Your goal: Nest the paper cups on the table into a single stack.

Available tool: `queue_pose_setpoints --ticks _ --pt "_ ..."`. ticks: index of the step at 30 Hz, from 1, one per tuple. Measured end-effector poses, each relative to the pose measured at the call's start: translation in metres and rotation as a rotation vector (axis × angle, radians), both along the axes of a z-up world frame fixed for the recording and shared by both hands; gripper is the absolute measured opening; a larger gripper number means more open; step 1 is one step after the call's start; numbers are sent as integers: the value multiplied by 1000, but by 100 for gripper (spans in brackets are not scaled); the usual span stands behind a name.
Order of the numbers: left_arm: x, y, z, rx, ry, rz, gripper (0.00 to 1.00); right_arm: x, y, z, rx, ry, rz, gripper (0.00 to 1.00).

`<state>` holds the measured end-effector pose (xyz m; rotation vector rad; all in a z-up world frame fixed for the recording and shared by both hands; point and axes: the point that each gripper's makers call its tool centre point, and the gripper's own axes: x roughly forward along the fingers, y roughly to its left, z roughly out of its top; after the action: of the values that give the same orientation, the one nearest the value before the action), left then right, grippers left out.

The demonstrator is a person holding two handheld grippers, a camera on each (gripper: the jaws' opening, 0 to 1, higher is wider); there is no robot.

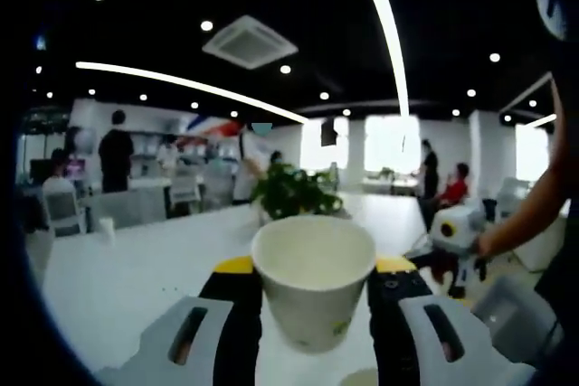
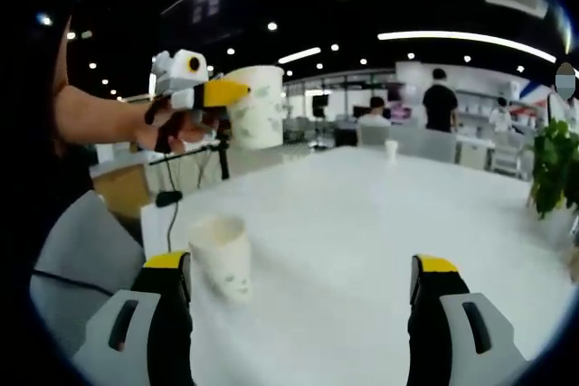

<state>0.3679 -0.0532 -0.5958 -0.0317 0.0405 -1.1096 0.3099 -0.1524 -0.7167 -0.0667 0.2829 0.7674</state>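
Note:
A white paper cup (image 1: 314, 287) stands upright between the jaws of my left gripper (image 1: 314, 279), which is shut on it and holds it above the white table (image 1: 136, 268). In the right gripper view the same held cup (image 2: 254, 106) hangs in the air at upper left, in the left gripper (image 2: 217, 95) held by a person's hand (image 2: 172, 128). A second paper cup (image 2: 223, 257) stands on the table (image 2: 362, 223), just inside the left jaw of my right gripper (image 2: 303, 282), which is open with nothing between its fingers. The right gripper (image 1: 457, 232) shows at the right of the left gripper view.
A green plant (image 1: 291, 189) stands on the table beyond the held cup, seen also as a plant (image 2: 554, 164) at the right edge. A small far cup (image 2: 391, 147) sits at the table's back. A grey chair (image 2: 90, 241) stands near left. People stand at distant desks.

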Motion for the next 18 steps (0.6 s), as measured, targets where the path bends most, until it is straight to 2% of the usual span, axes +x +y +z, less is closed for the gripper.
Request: queue_pose_setpoints --ticks 18 --pt "-23 -2 4 -14 -1 -5 43 3 -2 -2 -10 -9 -1 100"
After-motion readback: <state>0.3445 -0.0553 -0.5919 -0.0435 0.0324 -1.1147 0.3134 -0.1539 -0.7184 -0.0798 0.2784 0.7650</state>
